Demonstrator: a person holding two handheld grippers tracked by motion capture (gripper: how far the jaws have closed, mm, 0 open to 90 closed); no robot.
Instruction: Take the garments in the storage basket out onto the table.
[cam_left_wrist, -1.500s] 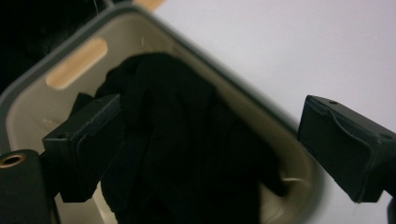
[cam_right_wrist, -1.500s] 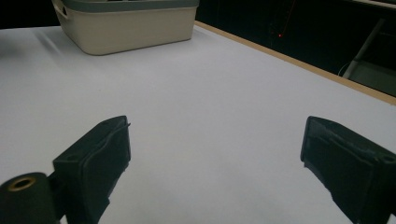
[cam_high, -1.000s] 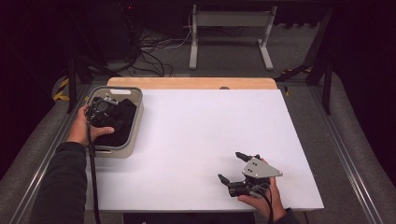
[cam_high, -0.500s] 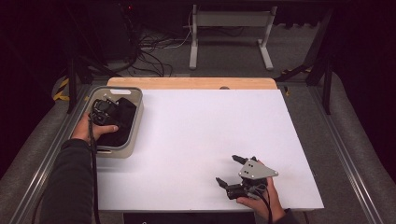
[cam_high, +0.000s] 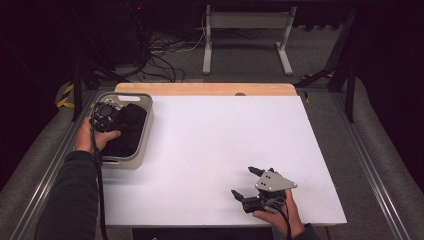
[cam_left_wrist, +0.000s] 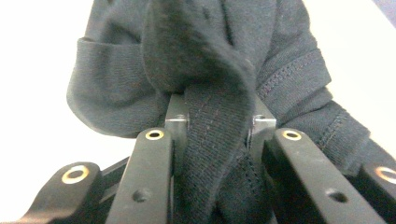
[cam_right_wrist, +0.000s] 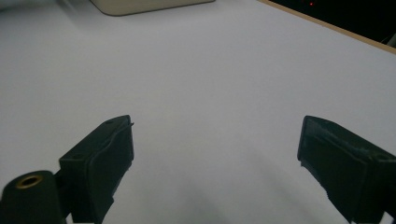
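Observation:
A black cloth garment (cam_high: 127, 130) lies bunched in a beige bin (cam_high: 145, 131) at the table's left. My left gripper (cam_high: 106, 114) is down in the bin, and its own view shows the jaws shut on a fold of the black garment (cam_left_wrist: 215, 140). Near the front edge on the right, my right gripper (cam_high: 245, 182) rests on the white table top (cam_high: 220, 135), held by a hand. Its jaws stand wide open over bare white surface, with nothing between the fingertips (cam_right_wrist: 109, 154).
The beige bin's corner (cam_right_wrist: 140, 5) shows at the far top of the right gripper view. A wooden strip (cam_high: 205, 89) runs along the table's back edge. Grey rails flank the table, with cables and a stand's legs on the floor behind.
My left hand has shifted slightly toward the back of the bin with the gripper on the garment. My right gripper has drifted a little toward the front edge, still open.

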